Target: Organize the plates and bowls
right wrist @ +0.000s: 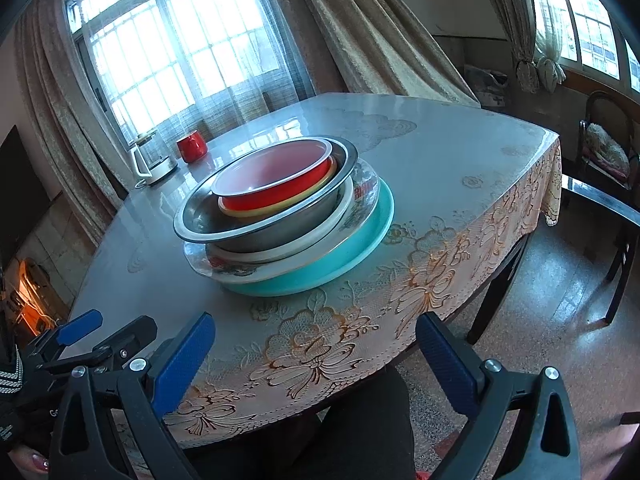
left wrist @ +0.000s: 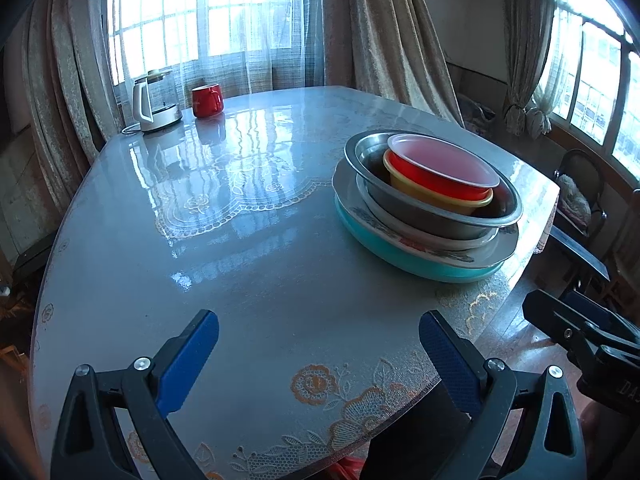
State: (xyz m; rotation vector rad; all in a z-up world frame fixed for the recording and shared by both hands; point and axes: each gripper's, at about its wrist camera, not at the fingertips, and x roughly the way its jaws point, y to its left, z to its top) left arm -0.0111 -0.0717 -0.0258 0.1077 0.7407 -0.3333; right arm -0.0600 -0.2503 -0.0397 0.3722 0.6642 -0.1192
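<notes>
One stack of dishes stands on the glass-topped table with floral lace cloth (left wrist: 248, 280), toward its right edge. Bottom to top: round turquoise plate (left wrist: 404, 252), flower-patterned white plate (right wrist: 240, 270), plain white plate (right wrist: 320, 232), wide stainless steel bowl (left wrist: 436, 216), yellow plastic bowl (left wrist: 436, 196), red plastic bowl with white interior (left wrist: 440, 178). Left gripper (left wrist: 319, 354) and right gripper (right wrist: 315, 354) both hover at the near edge, jaws spread wide, empty, well apart from the stack. A red mug (left wrist: 207, 100) and white electric kettle (left wrist: 154, 102) stand at the far left corner.
</notes>
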